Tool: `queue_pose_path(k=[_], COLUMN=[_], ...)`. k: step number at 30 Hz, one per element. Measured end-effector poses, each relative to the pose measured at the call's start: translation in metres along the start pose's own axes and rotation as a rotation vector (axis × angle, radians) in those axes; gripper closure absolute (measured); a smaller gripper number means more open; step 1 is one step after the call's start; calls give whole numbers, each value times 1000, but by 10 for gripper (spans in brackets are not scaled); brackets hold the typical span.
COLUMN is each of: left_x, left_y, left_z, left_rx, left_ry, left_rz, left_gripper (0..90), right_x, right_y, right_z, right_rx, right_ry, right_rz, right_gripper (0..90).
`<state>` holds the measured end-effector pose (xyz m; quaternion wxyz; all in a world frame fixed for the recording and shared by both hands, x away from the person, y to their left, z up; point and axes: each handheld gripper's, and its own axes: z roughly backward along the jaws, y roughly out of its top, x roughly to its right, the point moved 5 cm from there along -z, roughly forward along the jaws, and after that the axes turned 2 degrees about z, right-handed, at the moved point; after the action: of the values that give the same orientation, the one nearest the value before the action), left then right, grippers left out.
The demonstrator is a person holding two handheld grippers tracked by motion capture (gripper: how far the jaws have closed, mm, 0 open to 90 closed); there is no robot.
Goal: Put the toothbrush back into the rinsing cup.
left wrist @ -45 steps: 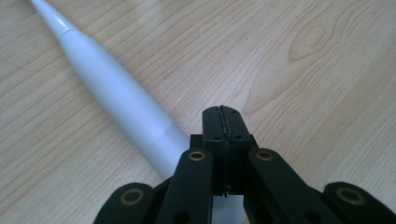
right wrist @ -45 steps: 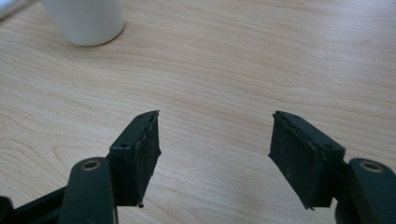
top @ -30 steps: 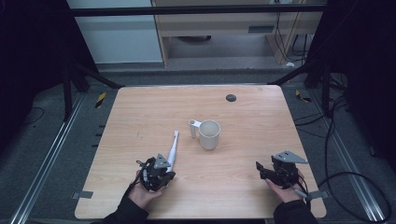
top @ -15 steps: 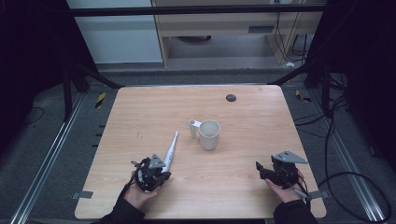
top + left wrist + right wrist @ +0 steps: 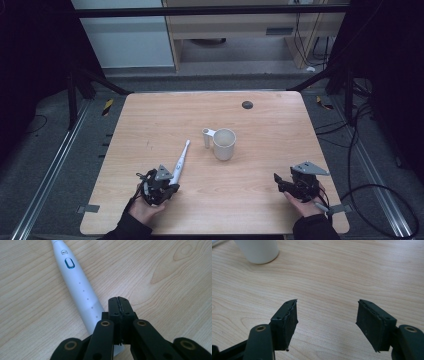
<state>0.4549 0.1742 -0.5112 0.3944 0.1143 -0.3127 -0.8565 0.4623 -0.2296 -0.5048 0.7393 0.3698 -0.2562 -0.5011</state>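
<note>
A white electric toothbrush (image 5: 180,162) lies slanted on the wooden table (image 5: 270,130), its head pointing toward a white mug (image 5: 223,144). My left gripper (image 5: 162,184) sits at the handle end of the toothbrush. In the left gripper view the gripper (image 5: 119,301) is shut with nothing between its jaws, and the toothbrush (image 5: 77,285) lies just to their left. My right gripper (image 5: 282,182) rests near the front right of the table. In the right gripper view it (image 5: 327,315) stands open over bare wood, with the mug (image 5: 258,250) far off at the upper left.
A small white cylinder (image 5: 206,137) stands against the mug's left side. A dark round spot (image 5: 247,104) marks the far part of the table. Black frame bars and cables surround the table.
The toothbrush's handle end has swung a little to the left, and my left gripper has shifted slightly left with it. The right gripper has stayed put.
</note>
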Motion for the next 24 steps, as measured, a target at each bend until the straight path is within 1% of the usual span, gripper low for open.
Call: queue_pose_path(k=[4, 6, 10, 17, 24], left_x=[-4, -5, -9, -14, -20], left_y=[-2, -2, -5, -8, -6], left_z=[3, 3, 5, 8, 14], left_rx=[2, 1, 0, 0, 19], left_ry=[8, 9, 19, 27, 41], left_rz=[9, 8, 21, 28, 39], left_gripper=[894, 893, 893, 892, 890], right_x=[0, 0, 0, 0, 0], right_y=[0, 0, 0, 0, 0], right_z=[0, 0, 0, 0, 0], right_rx=[0, -1, -1, -1, 0], right_ry=[0, 0, 0, 1, 0], right_rz=[-1, -1, -1, -3, -2], right_gripper=[329, 330, 330, 331, 331])
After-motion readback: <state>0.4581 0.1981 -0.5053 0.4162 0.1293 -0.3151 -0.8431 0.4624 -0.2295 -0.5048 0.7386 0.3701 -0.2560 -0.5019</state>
